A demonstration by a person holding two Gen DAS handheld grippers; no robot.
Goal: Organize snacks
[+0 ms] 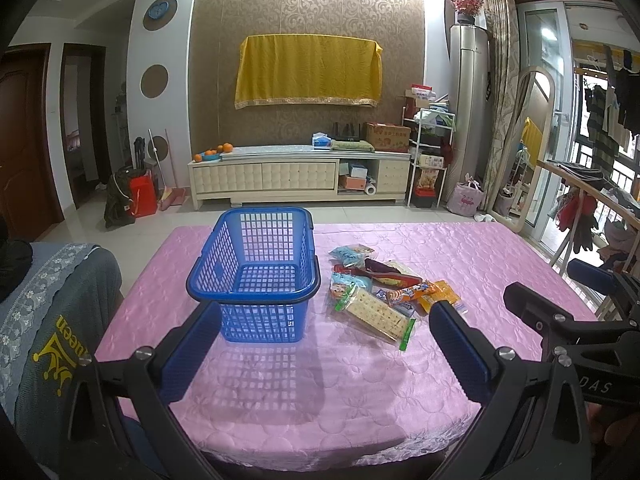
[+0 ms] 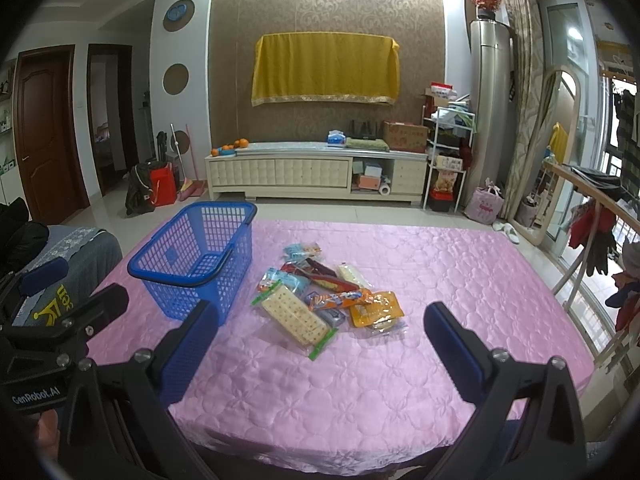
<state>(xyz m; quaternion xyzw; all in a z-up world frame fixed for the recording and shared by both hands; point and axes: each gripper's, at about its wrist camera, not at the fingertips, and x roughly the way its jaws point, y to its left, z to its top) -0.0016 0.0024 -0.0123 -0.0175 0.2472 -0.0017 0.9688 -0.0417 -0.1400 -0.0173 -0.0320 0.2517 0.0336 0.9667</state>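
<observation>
In the left wrist view, the left gripper [image 1: 320,352] is held spread wide and empty low in the frame. The basket [image 1: 256,272] stands at centre, just beyond its left finger; the snacks [image 1: 384,292] are heaped right of centre on the table [image 1: 480,264].

In the right wrist view, the right gripper [image 2: 320,348] is likewise spread and empty. The snacks [image 2: 324,296] lie straight ahead at centre, so this gripper is judged nearer. The cracker pack [image 2: 294,316] is nearest, its long axis running from upper left to lower right. The basket [image 2: 192,264] sits left of the pile.

left claw [image 1: 324,332]: jaws wide, holding nothing | right claw [image 2: 320,332]: same
</observation>
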